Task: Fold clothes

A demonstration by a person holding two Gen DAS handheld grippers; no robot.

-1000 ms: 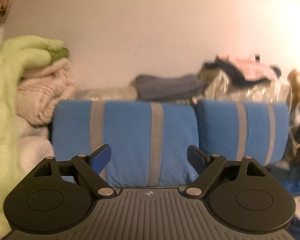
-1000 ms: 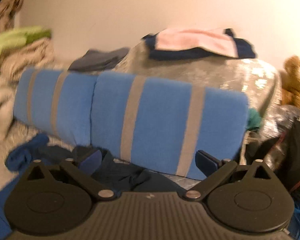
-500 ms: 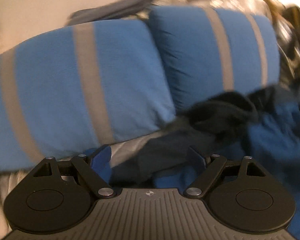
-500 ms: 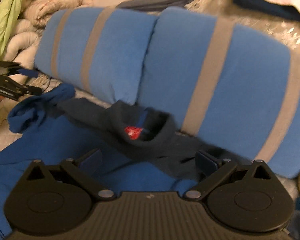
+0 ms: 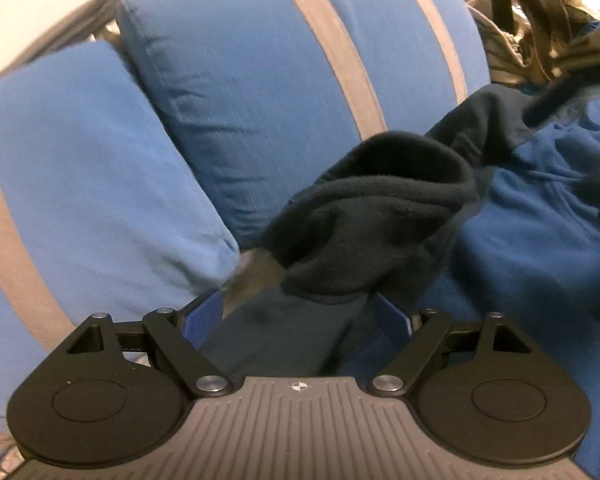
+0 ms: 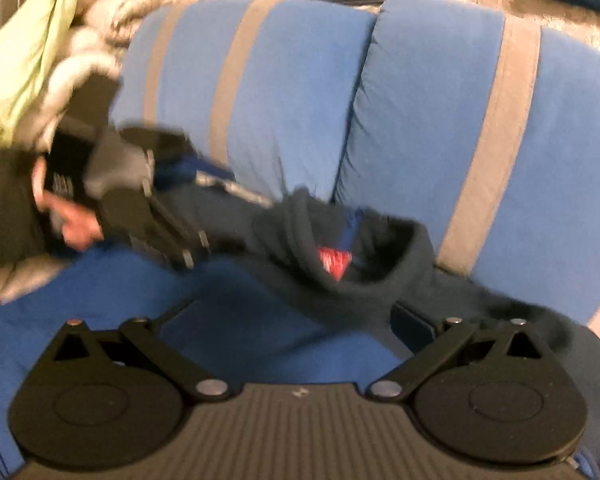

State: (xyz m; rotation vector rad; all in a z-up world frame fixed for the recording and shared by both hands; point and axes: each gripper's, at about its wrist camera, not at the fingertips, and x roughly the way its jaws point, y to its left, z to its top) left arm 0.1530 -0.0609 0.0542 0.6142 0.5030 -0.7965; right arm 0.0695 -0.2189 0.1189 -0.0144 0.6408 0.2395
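- Left wrist view: left gripper (image 5: 298,316) spread wide, nothing clamped; flat dark fabric running between the blue pads, not pinched.
- Just ahead, dark hooded garment (image 5: 376,216) bunched with its hood mouth gaping, lying partly on a bright blue garment (image 5: 540,240) and against the blue striped cushions (image 5: 260,92).
- Looks like thick fleece: soft, limp, light, no risk of breakage, some grip from the nap. Likely to sag and drag whatever lies under it when lifted.
- Best hold probably at a single-layer hem or shoulder seam, not the bulky hood roll.

- Right wrist view: right gripper (image 6: 296,322) also standing wide, holding nothing; blue cloth beneath the left finger, dark fabric touching the right finger.
- Same hood seen from the other side, red label (image 6: 334,262) showing inside the neck; blurred, so seams hard to trace.
- Other hand (image 6: 72,216) with its tool at far left, low over the dark sleeve; contact impossible to tell.
- Green and cream blankets (image 6: 40,40) piled behind, well apart.
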